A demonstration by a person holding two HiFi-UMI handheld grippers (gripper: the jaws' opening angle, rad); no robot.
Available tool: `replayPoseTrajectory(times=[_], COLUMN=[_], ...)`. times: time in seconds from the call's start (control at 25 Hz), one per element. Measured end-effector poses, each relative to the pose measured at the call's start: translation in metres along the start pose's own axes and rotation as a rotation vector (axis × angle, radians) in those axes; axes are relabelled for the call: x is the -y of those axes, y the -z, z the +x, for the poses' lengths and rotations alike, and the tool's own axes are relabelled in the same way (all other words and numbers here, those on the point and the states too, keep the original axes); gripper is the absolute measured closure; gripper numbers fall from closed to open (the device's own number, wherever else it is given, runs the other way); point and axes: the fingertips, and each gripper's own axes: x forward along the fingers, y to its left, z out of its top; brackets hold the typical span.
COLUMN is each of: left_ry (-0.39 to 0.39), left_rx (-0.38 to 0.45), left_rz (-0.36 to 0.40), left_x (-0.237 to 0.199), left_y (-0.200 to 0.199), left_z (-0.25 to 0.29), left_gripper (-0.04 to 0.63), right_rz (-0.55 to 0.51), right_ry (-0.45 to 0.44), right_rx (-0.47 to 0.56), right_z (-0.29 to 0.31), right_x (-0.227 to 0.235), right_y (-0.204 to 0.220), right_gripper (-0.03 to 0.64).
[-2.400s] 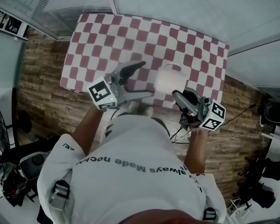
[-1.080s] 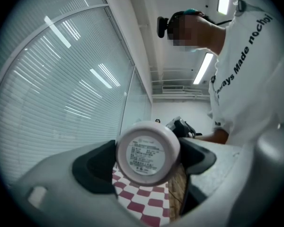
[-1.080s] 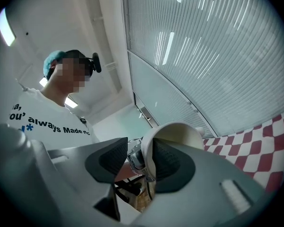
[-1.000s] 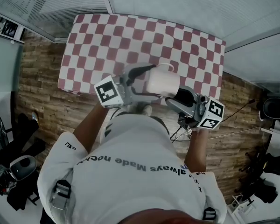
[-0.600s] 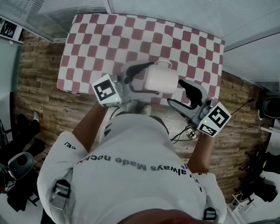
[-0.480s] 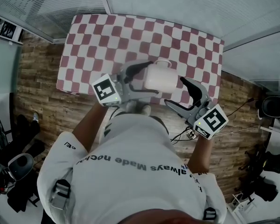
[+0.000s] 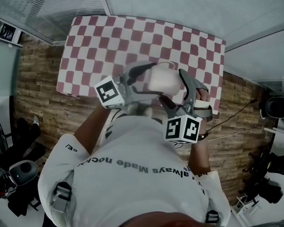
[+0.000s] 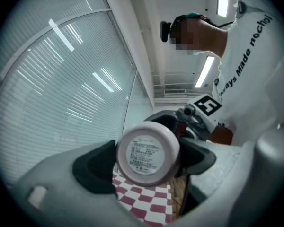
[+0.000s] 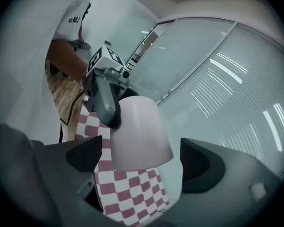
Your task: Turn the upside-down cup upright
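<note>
Left claw (image 8: 149,162) pinches the glossy pale-pink cup (image 7: 163,81); right claw (image 9: 144,160), its jaws just opened wide, flanks it, apparently without touching.

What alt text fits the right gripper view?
A pale pink cup sits between the wide-open jaws of the right gripper, which have just been opening; neither pad touches it. The left gripper clamps the cup from the far side, above a red-and-white checked tablecloth, with a glass wall and blinds behind.
</note>
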Motion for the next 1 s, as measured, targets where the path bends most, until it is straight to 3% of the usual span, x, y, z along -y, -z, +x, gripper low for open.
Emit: replayPoseTrajectory(times=[0.28, 0.44, 0.76, 1.0], left_ry=[-0.017, -0.028, -0.032, -0.032], left_rx=[0.000, -0.004, 0.001, -0.004], left_rz=[0.003, 0.000, 0.016, 0.006], left_x=[0.000, -0.001, -0.001, 0.001], left_y=[-0.001, 0.000, -0.004, -0.007], left_z=[-0.001, -0.004, -0.005, -0.002], left_gripper=[0.181, 0.181, 0.183, 0.186], right_rz=[-0.083, -0.091, -0.003, 0.182], right_ry=[0.067, 0.089, 0.077, 0.037], right_rx=[-0.093, -0.095, -0.058, 0.033], right_z=[0.017, 0.022, 0.024, 0.027], right_x=[-0.001, 0.000, -0.003, -0.009], right_y=[0.006, 0.004, 0.003, 0.004], right_gripper=[0.103, 0.179, 0.184, 0.184])
